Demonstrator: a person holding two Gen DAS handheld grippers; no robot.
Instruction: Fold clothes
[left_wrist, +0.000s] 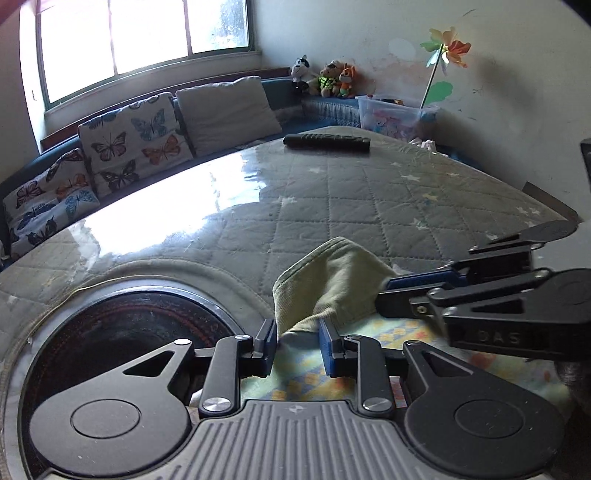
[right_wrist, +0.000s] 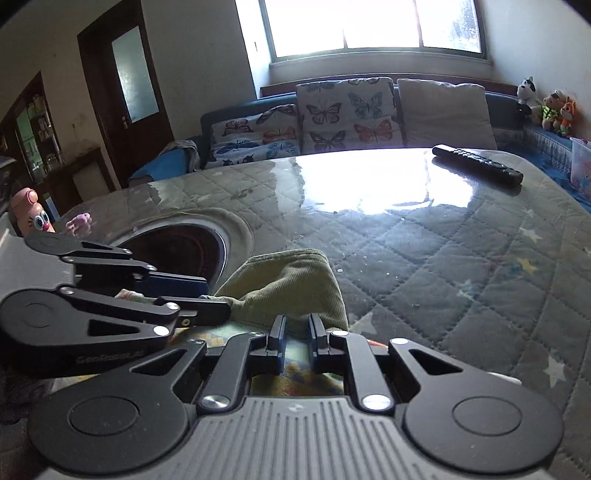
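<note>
Our left tongs (left_wrist: 297, 345) stand part-open, the two blue-padded fingers (left_wrist: 328, 347) set apart with a fold of olive-green garment (left_wrist: 332, 280) rising between them; we cannot tell whether the pads actually press the cloth. Our right tongs (right_wrist: 297, 339) show a narrower gap, their fingers (right_wrist: 277, 341) straddling the near edge of the same garment (right_wrist: 291, 284), and again the pictures do not settle whether the cloth is gripped. In the left wrist view the right tongs (left_wrist: 388, 291) reach in from the right, fingertips against the garment's side; in the right wrist view the left tongs (right_wrist: 218, 299) come in from the left and meet the cloth the same way.

The garment is bunched into a raised hump at the near edge of the table (left_wrist: 351, 199), lifted off a pale patterned cloth (left_wrist: 391, 332) with yellow and blue checks that lies flat under both tools. The table wears a grey quilted cover with small stars beneath a glossy sheet that throws back window glare. A round dark recess (left_wrist: 129, 325) with a metal rim is sunk into the tabletop just left of the garment. A black remote control (left_wrist: 327, 141) lies near the far edge, well apart from the work. Beyond, a blue sofa carries butterfly-print cushions (left_wrist: 129, 142) and a plain beige one (left_wrist: 229, 110) below a bright window (right_wrist: 373, 26). Plush toys (left_wrist: 325, 77) and a paper pinwheel (left_wrist: 448, 50) occupy the corner.
</note>
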